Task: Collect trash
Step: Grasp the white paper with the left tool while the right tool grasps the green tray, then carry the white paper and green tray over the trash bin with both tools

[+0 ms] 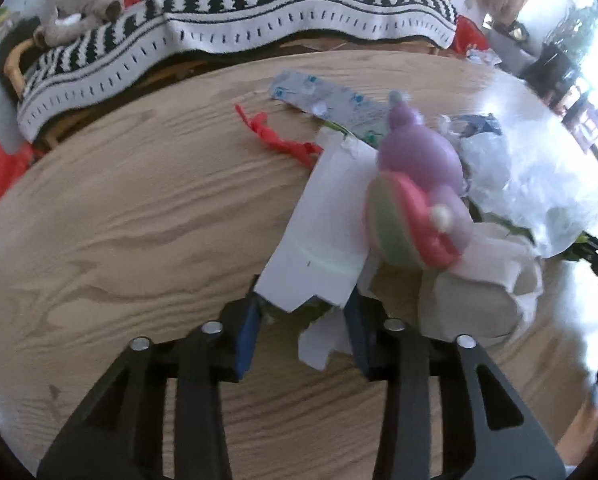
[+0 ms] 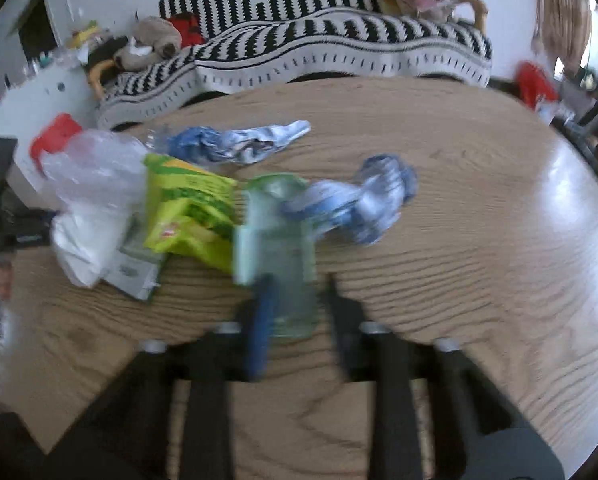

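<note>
A round wooden table with strong grain fills the foreground. Beyond its far edge stands a rattan sofa draped in a black-and-white striped blanket. Bright daylight from the right glares on the table's right edge.

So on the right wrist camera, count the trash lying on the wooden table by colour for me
Blue and white crumpled wrappers: 2
Yellow-green snack packet: 1
Clear crinkled plastic bag: 1
Clear greenish plastic bottle between the right tongs: 1
Grey flat wrapper: 1
Total: 6
</note>
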The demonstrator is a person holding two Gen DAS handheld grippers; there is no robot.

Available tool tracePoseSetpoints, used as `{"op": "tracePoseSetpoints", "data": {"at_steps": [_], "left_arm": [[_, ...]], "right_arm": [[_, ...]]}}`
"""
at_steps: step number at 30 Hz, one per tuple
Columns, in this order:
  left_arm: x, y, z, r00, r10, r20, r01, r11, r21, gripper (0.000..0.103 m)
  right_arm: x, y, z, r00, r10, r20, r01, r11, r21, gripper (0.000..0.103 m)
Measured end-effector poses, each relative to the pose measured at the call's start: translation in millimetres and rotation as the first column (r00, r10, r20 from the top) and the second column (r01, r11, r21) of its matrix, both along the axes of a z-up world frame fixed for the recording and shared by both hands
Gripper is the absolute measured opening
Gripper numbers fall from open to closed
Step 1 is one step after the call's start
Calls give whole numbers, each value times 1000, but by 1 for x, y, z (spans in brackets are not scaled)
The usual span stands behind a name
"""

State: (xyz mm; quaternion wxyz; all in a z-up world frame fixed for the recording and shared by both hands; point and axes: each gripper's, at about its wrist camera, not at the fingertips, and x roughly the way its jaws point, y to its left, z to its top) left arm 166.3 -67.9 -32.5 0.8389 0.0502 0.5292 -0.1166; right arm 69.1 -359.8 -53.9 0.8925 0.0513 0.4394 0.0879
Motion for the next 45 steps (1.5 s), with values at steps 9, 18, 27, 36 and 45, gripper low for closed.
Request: {"op": "tracePoseSetpoints", "data": {"at_steps": [9, 18, 27, 36, 45], "left_arm": [[-30, 8, 33, 997, 29, 68, -30, 1000, 9, 18], [-58, 29, 68, 989, 79, 126, -79, 997, -5, 13], [-89, 37, 79, 986, 91, 139, -90, 996, -14, 13], [-127, 31, 79, 987, 93, 129, -90, 996, -28, 13], [-161, 12, 81, 988, 66, 141, -61, 997, -40, 12]], "right_arm": [[-20, 0, 19, 1000, 9, 14, -11, 992, 128, 20], [-41, 23, 37, 994, 107, 6, -108, 992, 60, 20], [-67, 39, 13, 979, 176, -103, -166, 981, 101, 20], [-83, 32, 15, 990, 110, -83, -104, 992, 71, 20], [-103, 22, 28, 996, 77, -54, -74, 996, 40, 20]]}}
